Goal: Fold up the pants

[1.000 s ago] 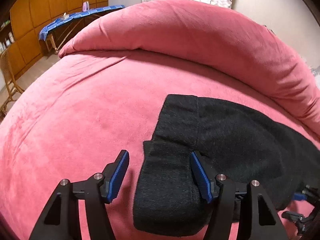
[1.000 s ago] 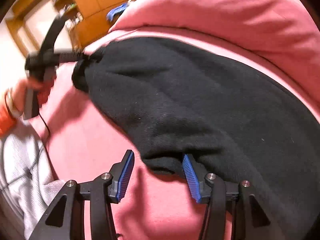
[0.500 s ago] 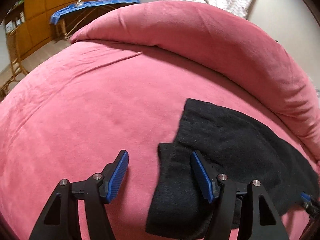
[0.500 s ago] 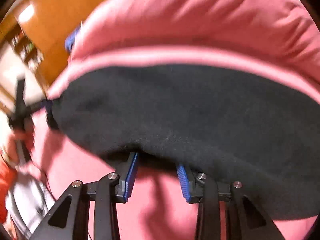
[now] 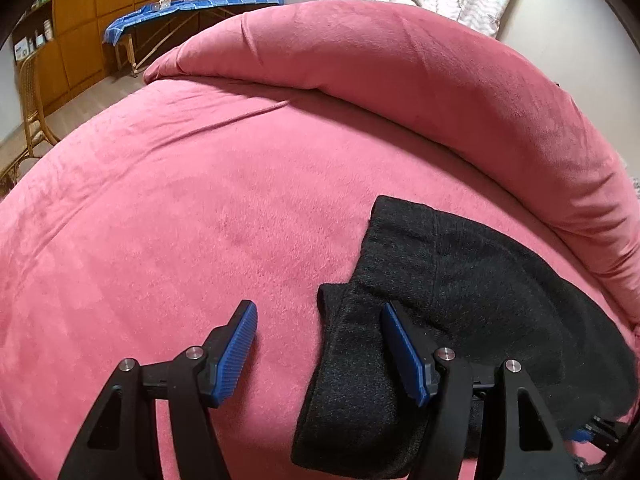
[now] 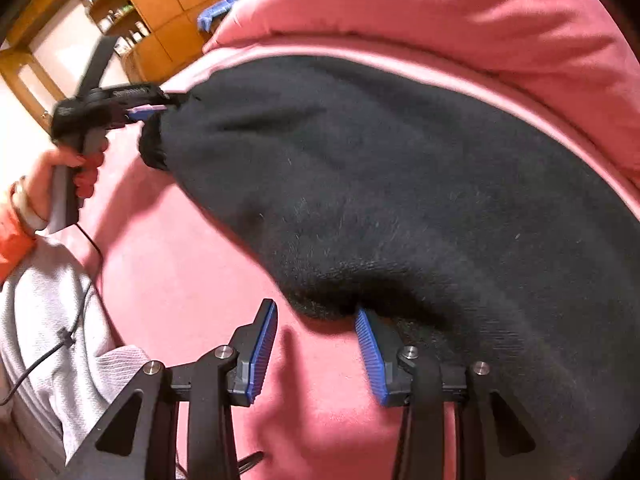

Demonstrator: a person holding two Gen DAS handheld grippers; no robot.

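Observation:
Black pants (image 5: 480,300) lie flat on a pink bed (image 5: 180,220), with one end folded over itself. My left gripper (image 5: 318,306) is open over that end: the folded corner lies between its blue pads and the right finger (image 5: 404,352) rests on the cloth. From the right wrist, the pants (image 6: 400,180) spread across the bed, and a hand holds the left gripper (image 6: 152,108) at their far end. My right gripper (image 6: 315,306) stands at the near fold edge with its jaws opening. Pink bed shows between the pads and the cloth edge lies just beyond the tips.
A long pink bolster (image 5: 400,60) curves along the bed's far side. Beyond the bed stand a blue-covered ironing board (image 5: 192,4), a wicker chair (image 5: 32,100) and wooden cupboards (image 5: 120,0). A person's grey clothing (image 6: 48,320) and a cable are at the near left.
The right gripper's jaws narrowed at the pants' edge, then spread a little and drew back from it. In the left wrist view the pants have shifted to the right.

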